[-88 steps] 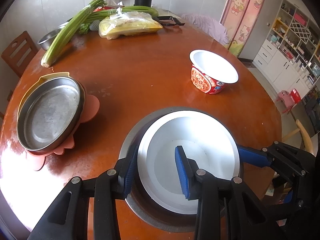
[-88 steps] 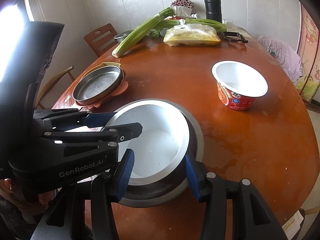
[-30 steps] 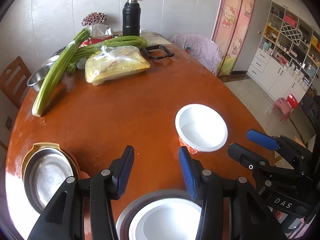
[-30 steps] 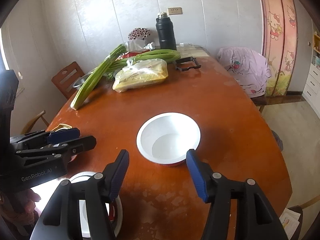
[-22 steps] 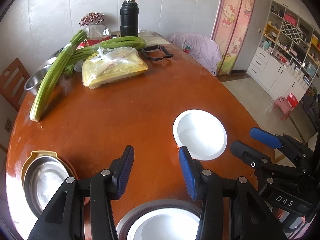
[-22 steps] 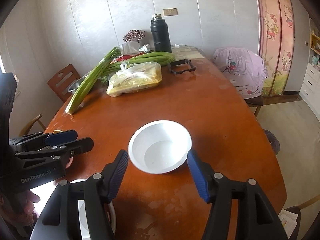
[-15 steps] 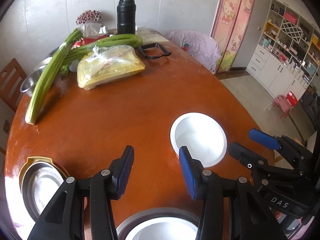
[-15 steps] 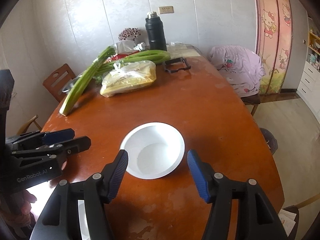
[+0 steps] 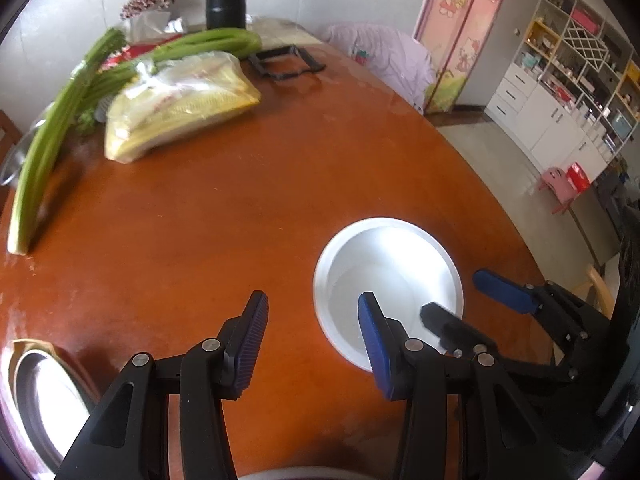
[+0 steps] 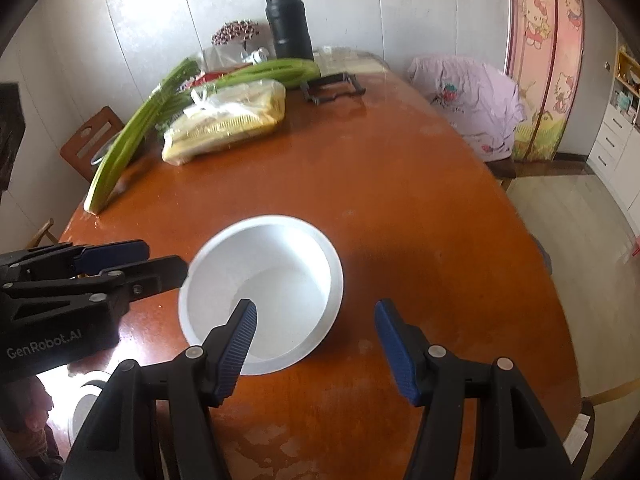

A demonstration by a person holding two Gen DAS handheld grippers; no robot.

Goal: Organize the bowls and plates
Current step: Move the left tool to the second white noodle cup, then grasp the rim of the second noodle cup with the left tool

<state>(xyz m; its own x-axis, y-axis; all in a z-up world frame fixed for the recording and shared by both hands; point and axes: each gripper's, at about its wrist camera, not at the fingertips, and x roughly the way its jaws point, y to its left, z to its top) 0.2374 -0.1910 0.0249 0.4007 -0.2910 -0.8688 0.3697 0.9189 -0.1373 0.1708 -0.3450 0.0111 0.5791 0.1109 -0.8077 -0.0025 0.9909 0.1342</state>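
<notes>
A white paper noodle bowl (image 9: pixel 386 276) stands upright on the brown table; it also shows in the right wrist view (image 10: pixel 264 292). My left gripper (image 9: pixel 310 320) is open and empty, its right finger over the bowl's near left rim. My right gripper (image 10: pixel 314 332) is open and empty, straddling the bowl's near right rim, left finger over the inside. A steel plate (image 9: pixel 40 404) on a yellow and pink plate sits at the lower left. The rim of the grey plate with the white bowl (image 10: pixel 82 408) shows at the bottom left.
At the far end lie celery stalks (image 10: pixel 132 140), a bagged yellow bundle (image 10: pixel 228 120), a black flask (image 10: pixel 288 28) and a black frame (image 10: pixel 332 86). A wooden chair (image 10: pixel 92 140) stands left. The table edge (image 10: pixel 560 320) curves on the right.
Both grippers have moved forward from the stacked white bowl and grey plate toward the noodle bowl. They now flank its near rim. Both stayed open.
</notes>
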